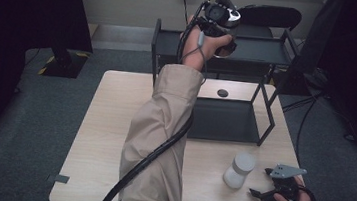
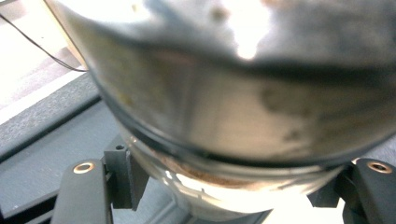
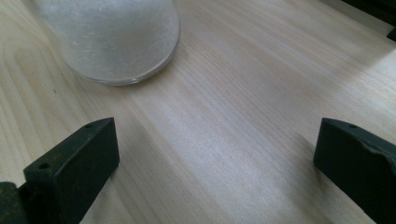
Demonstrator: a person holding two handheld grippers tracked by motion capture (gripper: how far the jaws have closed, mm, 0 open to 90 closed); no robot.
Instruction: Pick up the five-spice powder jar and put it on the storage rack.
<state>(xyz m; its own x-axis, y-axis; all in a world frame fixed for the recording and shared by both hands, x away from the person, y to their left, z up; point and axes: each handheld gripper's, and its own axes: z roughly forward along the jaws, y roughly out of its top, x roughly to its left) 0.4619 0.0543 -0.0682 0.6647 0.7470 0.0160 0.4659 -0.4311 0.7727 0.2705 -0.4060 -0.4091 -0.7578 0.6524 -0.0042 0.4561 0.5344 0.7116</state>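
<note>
My left gripper (image 1: pixel 217 31) is raised above the top tier of a black two-tier shelf (image 1: pixel 259 51), at the end of a forearm in a beige sleeve. It is shut on a glass jar with a shiny metal lid (image 1: pixel 225 14). In the left gripper view the jar (image 2: pixel 243 102) is blurred and very close, with a jaw pressing on each side near its base. My right gripper (image 1: pixel 260 182) rests near the table's front right corner, open with nothing between its fingers. A jar of white grains (image 1: pixel 238 170) stands just left of it, and its base (image 3: pixel 112 37) is ahead of the open jaws.
The shelf stands at the back of the light wooden table (image 1: pixel 108 123), and its lower tier (image 1: pixel 224 120) is bare. A small black round piece (image 1: pixel 223 92) lies on the table behind that tier. A dark chair (image 1: pixel 271 13) stands beyond the shelf.
</note>
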